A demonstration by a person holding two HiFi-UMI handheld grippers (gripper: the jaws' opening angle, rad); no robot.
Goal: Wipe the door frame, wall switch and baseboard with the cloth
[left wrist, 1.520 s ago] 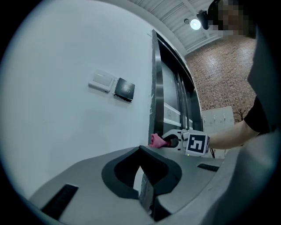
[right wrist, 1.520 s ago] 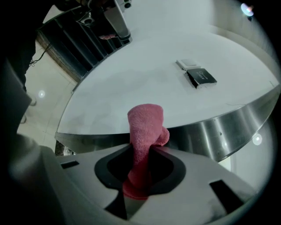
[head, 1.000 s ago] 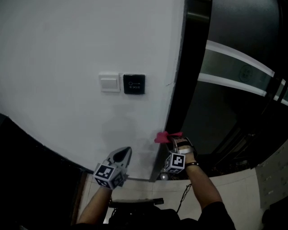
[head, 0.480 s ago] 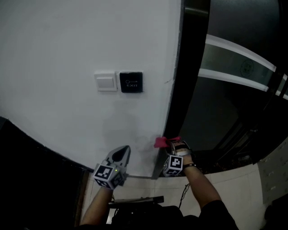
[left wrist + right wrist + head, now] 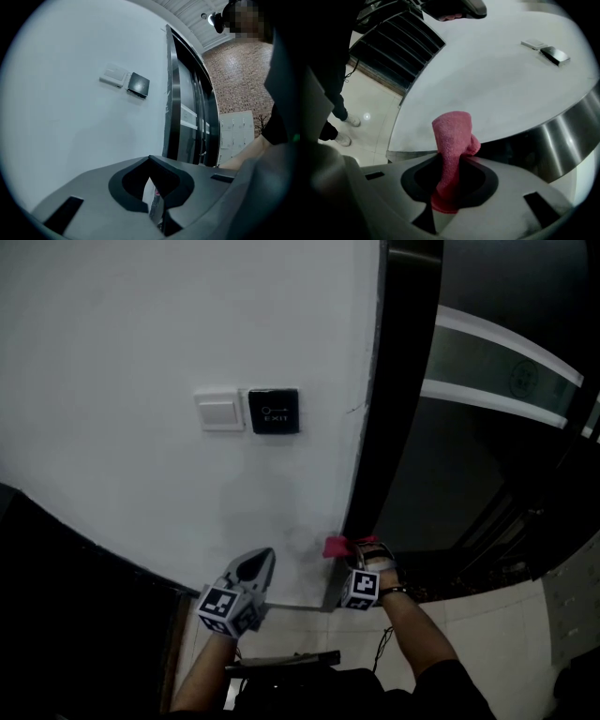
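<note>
A pink cloth (image 5: pixel 336 547) (image 5: pixel 452 140) sticks out of my right gripper (image 5: pixel 356 547) (image 5: pixel 453 171), whose jaws are shut on it. The cloth's end presses against the corner where the white wall meets the dark door frame (image 5: pixel 392 409) (image 5: pixel 565 138), low down near the floor. The white wall switch (image 5: pixel 217 412) (image 5: pixel 533 44) (image 5: pixel 114 75) sits higher on the wall, beside a black exit button (image 5: pixel 273 412) (image 5: pixel 138 84). My left gripper (image 5: pixel 253 565) (image 5: pixel 153 199) hangs to the left of the right one, shut and holding nothing, pointing at the bare wall. A grey baseboard strip (image 5: pixel 292 608) (image 5: pixel 405 153) runs under the wall.
A dark glass door with pale stripes (image 5: pixel 497 381) fills the right side. A black panel (image 5: pixel 66 596) covers the wall's lower left. Pale floor tiles (image 5: pixel 497 634) lie below the door, and a person's shoes (image 5: pixel 344 129) stand on them.
My right gripper has slid the cloth a little way down the door frame's edge. The left gripper has stayed about where it was.
</note>
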